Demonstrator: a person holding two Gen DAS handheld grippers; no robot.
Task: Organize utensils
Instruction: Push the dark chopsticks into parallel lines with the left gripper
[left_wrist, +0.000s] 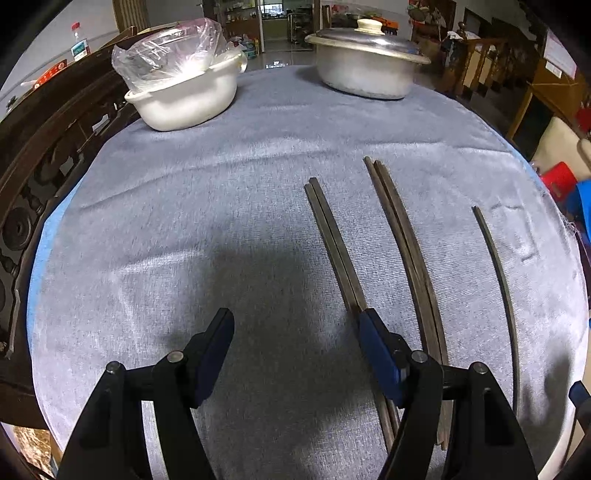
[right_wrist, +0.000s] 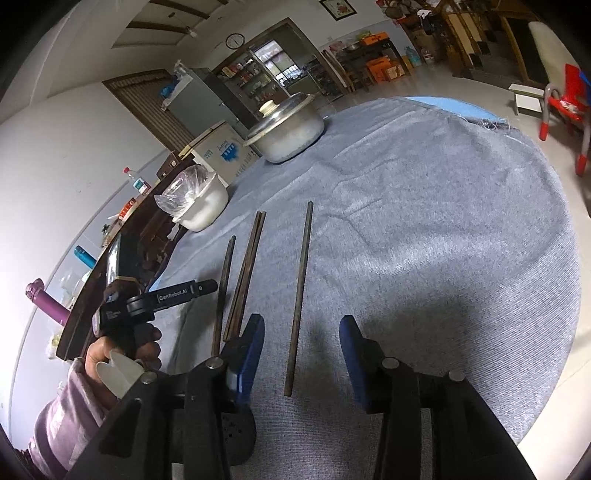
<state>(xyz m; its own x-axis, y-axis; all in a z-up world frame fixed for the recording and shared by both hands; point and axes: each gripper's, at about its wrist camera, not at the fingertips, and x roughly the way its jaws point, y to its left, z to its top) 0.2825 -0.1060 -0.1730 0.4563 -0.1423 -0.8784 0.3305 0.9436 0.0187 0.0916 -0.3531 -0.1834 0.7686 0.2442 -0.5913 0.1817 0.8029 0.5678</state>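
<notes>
Dark chopsticks lie lengthwise on a grey-blue cloth (left_wrist: 229, 177). In the left wrist view one pair (left_wrist: 332, 240) runs under my left gripper's right finger (left_wrist: 373, 332), a second pair (left_wrist: 402, 240) lies to its right, and a single chopstick (left_wrist: 498, 266) lies farther right. My left gripper (left_wrist: 295, 325) is open over bare cloth. In the right wrist view the single chopstick (right_wrist: 300, 295) lies flat between the fingers of my right gripper (right_wrist: 302, 328). That gripper is open and neither pad touches the chopstick. The two pairs (right_wrist: 245, 273) lie to its left.
A white bowl (left_wrist: 184, 103) with a clear plastic bag in it and a lidded metal pot (left_wrist: 365, 66) stand at the far side of the round table. Dark carved wooden furniture (left_wrist: 44, 155) borders the left edge. A person's hand (right_wrist: 125, 343) grips the left tool's handle.
</notes>
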